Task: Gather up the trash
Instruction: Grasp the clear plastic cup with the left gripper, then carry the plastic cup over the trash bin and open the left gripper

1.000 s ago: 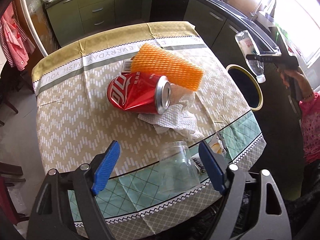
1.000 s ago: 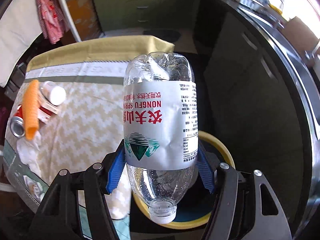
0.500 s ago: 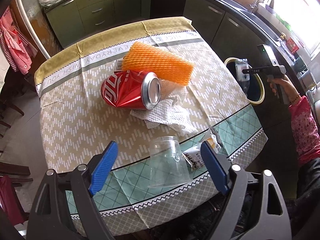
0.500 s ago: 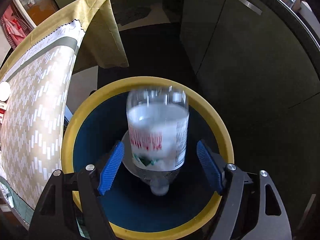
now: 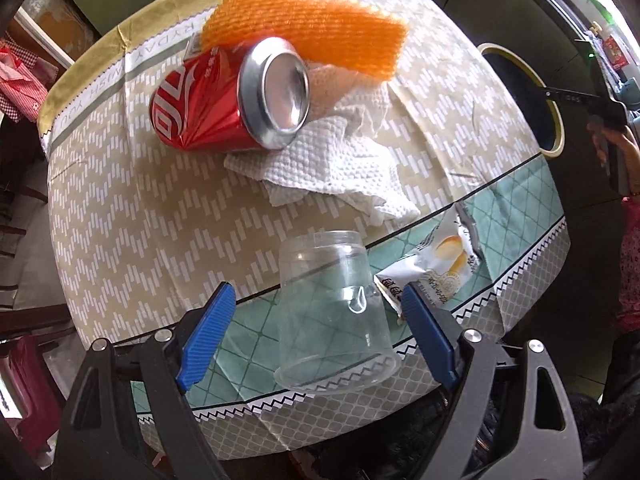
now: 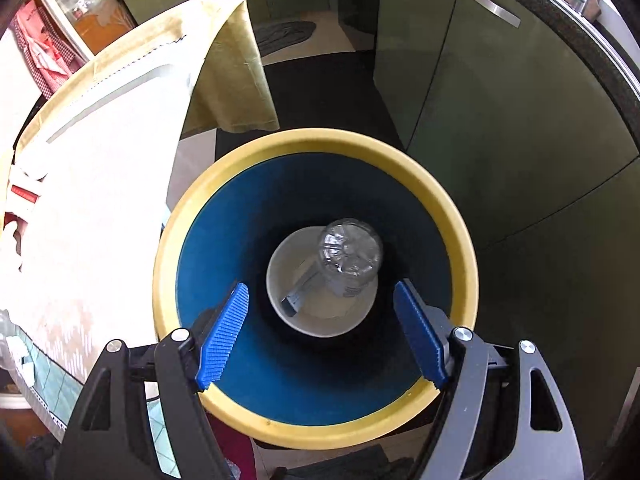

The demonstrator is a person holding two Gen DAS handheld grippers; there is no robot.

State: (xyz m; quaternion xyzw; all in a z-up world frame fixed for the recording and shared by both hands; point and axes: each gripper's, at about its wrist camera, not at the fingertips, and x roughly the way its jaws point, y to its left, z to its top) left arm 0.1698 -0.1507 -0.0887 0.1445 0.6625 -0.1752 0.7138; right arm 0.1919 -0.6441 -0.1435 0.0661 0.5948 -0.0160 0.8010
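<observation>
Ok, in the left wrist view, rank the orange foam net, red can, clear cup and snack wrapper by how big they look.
1. Orange foam net and clear cup: look alike; the cup sits nearest the camera, so I won't rank them.
2. Red can: slightly smaller.
3. Snack wrapper: smallest, partly hidden behind the cup.

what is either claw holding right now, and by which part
Nothing. The right claw is open above the bin, bottle inside; the left claw straddles the clear cup without touching it.
</observation>
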